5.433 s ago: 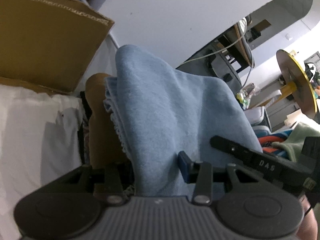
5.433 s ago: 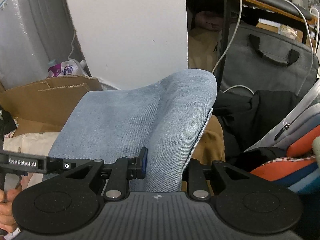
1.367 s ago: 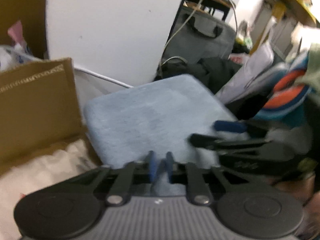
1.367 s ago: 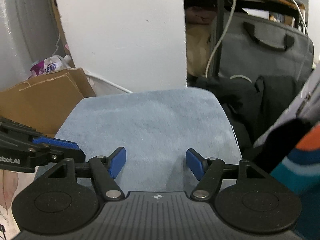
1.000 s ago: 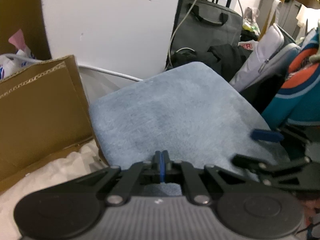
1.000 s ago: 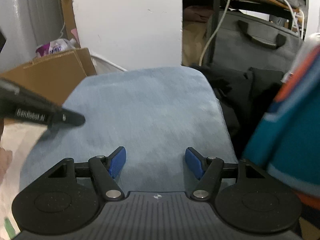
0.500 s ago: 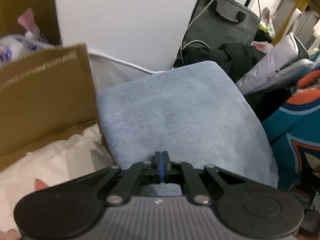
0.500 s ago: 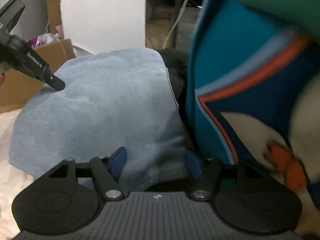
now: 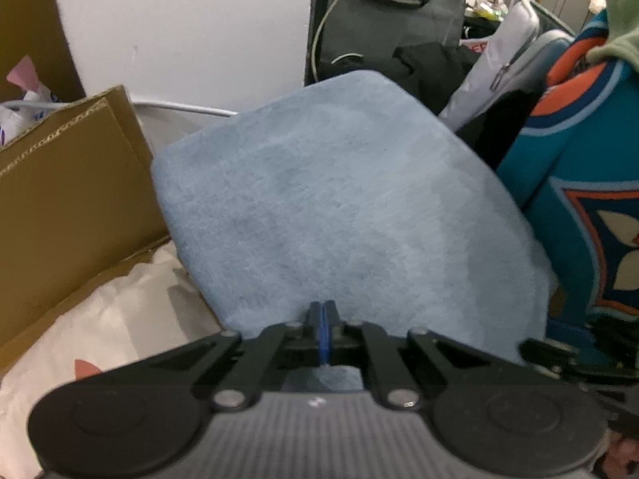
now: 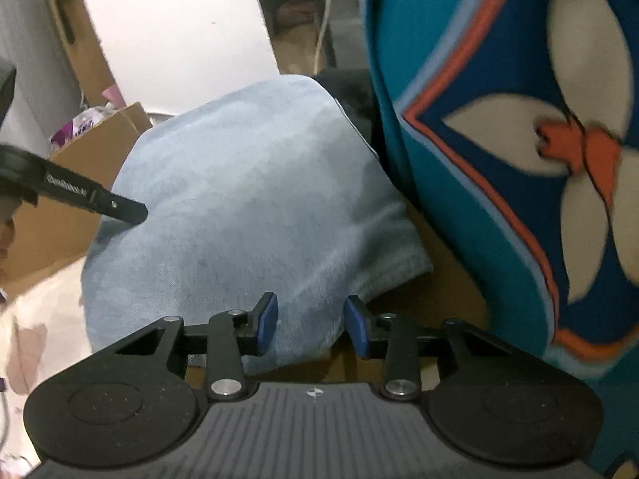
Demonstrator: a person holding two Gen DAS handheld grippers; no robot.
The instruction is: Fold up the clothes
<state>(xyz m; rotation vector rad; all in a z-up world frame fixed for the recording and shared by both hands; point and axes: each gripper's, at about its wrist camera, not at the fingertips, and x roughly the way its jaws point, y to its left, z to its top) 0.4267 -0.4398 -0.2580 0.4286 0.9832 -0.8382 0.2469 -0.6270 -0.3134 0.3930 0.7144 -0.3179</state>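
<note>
A folded light blue cloth [image 9: 339, 207] lies flat in front of both grippers. My left gripper [image 9: 323, 319] is shut at the cloth's near edge, its blue pads together with nothing visible between them. In the right wrist view the same blue cloth [image 10: 247, 207] fills the middle. My right gripper [image 10: 311, 323] hangs over the cloth's near right corner. Its jaws are closing, with the cloth's edge in the gap and the pads not touching it. A finger of the left gripper [image 10: 96, 199] reaches in from the left onto the cloth.
A teal garment with an orange, navy and white pattern [image 10: 519, 159] hangs close on the right. A cardboard box [image 9: 60, 183] stands on the left, with white fabric [image 9: 120, 319] below it. Behind are a white panel [image 9: 191, 32], a grey bag [image 9: 391, 12] and black clothing [image 9: 431, 64].
My right gripper has swung right toward the teal garment and its jaws have narrowed. The left gripper has stayed shut and shifted slightly along the cloth's near edge.
</note>
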